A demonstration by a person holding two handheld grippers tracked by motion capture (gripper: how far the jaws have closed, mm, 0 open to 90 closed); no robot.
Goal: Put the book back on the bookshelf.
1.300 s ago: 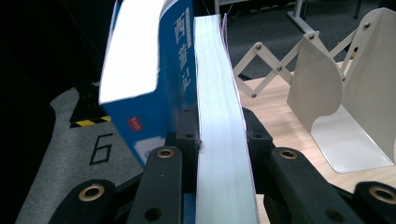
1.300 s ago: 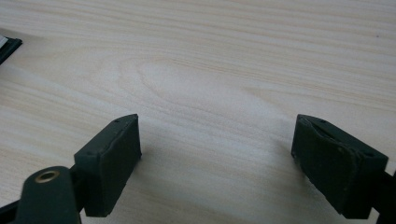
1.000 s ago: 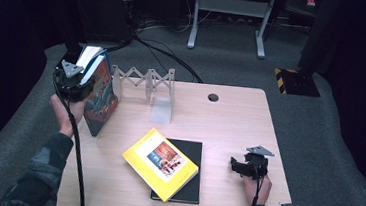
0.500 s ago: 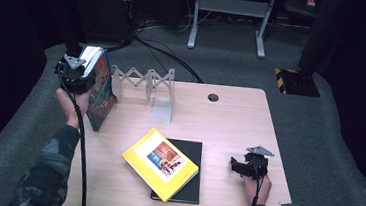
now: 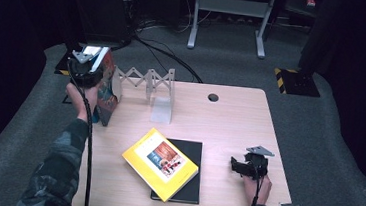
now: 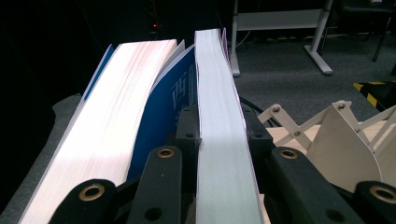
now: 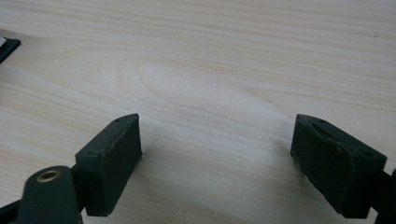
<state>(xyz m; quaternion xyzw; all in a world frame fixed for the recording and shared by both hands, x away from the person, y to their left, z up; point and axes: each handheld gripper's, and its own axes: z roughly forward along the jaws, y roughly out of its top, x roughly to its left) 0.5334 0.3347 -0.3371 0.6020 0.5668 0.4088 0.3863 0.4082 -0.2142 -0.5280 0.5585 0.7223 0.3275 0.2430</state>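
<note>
Already the left gripper [image 5: 92,67] has carried its book [image 5: 107,89] from the table's [image 5: 230,117] left edge toward one o'clock, closer to the white folding rack [image 5: 145,82] than a second ago; by my judgement the book is being brought to stand in the rack and has yet to be slotted; the jaws are clamped tight on a slim book [image 6: 219,121], page edges pale and facing the left gripper view, with a thicker blue-covered book [image 6: 140,116] leaning just beside it at nine o'clock; from above the held book stands upright, its cover red and patterned, near the rack's left end; further right, a yellow book [image 5: 160,164] lies flat on top of a black book [image 5: 191,184] near the table's front middle, waiting; at four o'clock the right gripper [image 5: 248,166] has not stirred, resting on the wood with jaws spread wide and nothing between them [image 7: 215,140].
</note>
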